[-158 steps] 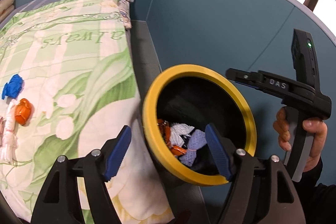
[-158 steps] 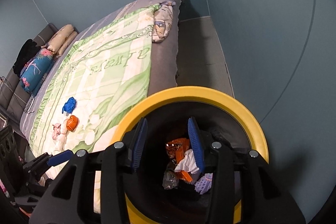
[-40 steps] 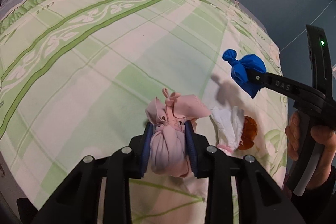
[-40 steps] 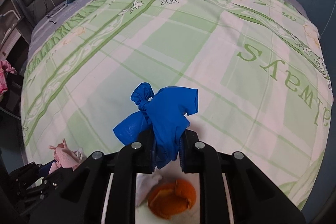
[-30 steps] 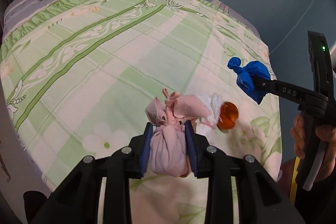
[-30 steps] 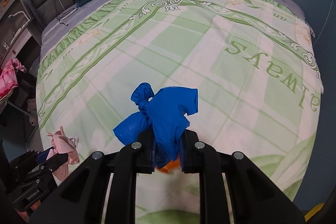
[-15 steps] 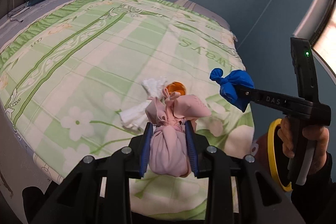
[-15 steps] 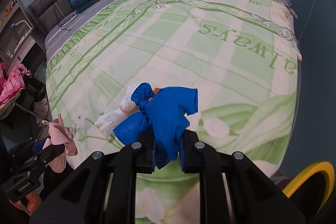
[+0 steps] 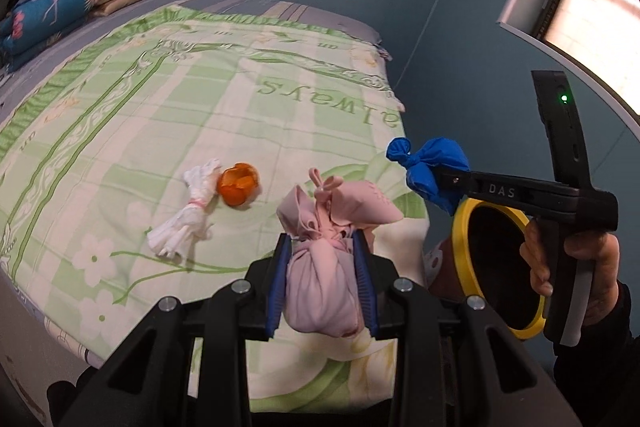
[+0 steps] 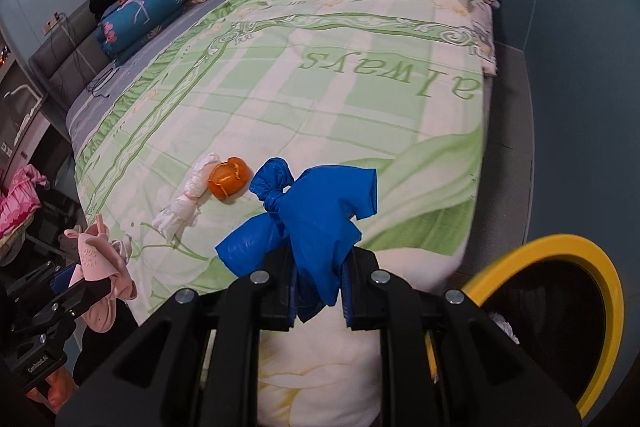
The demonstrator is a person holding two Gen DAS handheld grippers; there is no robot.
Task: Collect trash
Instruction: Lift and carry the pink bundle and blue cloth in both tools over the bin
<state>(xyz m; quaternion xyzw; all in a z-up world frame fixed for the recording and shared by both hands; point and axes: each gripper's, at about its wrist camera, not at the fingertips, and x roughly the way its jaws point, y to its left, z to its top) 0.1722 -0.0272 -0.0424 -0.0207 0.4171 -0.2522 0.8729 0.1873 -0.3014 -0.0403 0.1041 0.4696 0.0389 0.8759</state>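
Gripping a knotted pink plastic bag [image 9: 322,291], the left tool [image 9: 322,287] has its blue ribbed pads pressed narrow against the soft, bulging bundle, whose twisted tie ends stick up above them. The right tool [image 10: 318,291] is clamped nearly closed on a knotted blue plastic bag [image 10: 316,223], glossy and crumpled, its knot and loose flap standing above the black fingers. A person's hand [image 9: 576,263] squeezes the right tool's trigger handle. Both bags hang in the air over the near corner of the bed [image 10: 360,99], which is covered by a smooth green-and-cream checked quilt printed with flowers and the word "always". On the quilt near that corner lie a twisted white plastic bag [image 9: 186,223] and, touching it, a crushed round orange wrapper [image 9: 238,183]. A round black bin with a thick yellow rim [image 10: 560,247] stands on the floor just beside the bed's corner, with pale scraps inside it.
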